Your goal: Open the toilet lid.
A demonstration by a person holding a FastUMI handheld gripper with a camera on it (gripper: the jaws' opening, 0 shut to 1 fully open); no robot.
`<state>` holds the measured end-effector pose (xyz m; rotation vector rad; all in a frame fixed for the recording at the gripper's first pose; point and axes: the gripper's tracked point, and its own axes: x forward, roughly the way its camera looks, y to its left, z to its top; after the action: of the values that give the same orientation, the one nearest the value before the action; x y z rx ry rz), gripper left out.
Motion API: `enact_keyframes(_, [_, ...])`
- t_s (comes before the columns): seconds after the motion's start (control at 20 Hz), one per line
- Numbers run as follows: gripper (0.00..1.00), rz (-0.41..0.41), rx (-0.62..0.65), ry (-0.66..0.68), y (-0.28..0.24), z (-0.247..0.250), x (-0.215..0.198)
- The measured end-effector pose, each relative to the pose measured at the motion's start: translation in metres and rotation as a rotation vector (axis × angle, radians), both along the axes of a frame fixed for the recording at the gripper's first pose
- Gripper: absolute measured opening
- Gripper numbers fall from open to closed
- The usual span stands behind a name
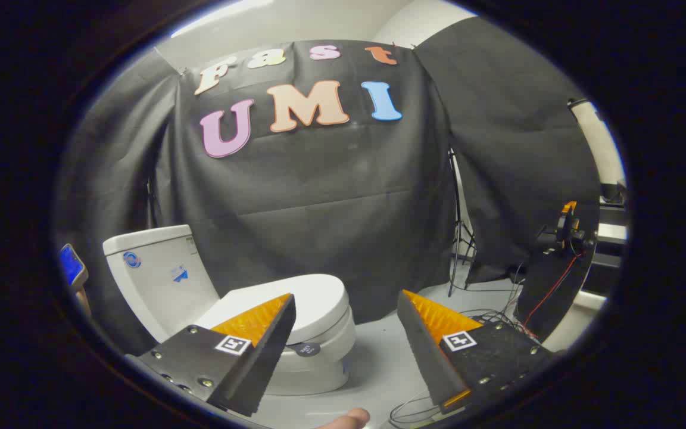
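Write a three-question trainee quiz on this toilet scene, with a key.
1. True or false: the toilet lid is already raised against the tank.
2. The gripper has its fingers: A) shut on the lid, B) open and apart with nothing between them, C) shut on a cable.
3. Fill in: the toilet stands in front of the booth's black ____.

Key:
1. False; the lid lies flat, closed over the bowl.
2. B; the fingers are spread, the lid beyond the left finger and untouched.
3. Cloth wall.
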<state>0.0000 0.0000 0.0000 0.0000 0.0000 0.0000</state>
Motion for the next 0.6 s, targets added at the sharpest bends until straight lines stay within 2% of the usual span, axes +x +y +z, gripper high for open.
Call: enact_keyframes(0.6, [1.00,0.017,0.007,0.033,0.006,-0.012,0.005])
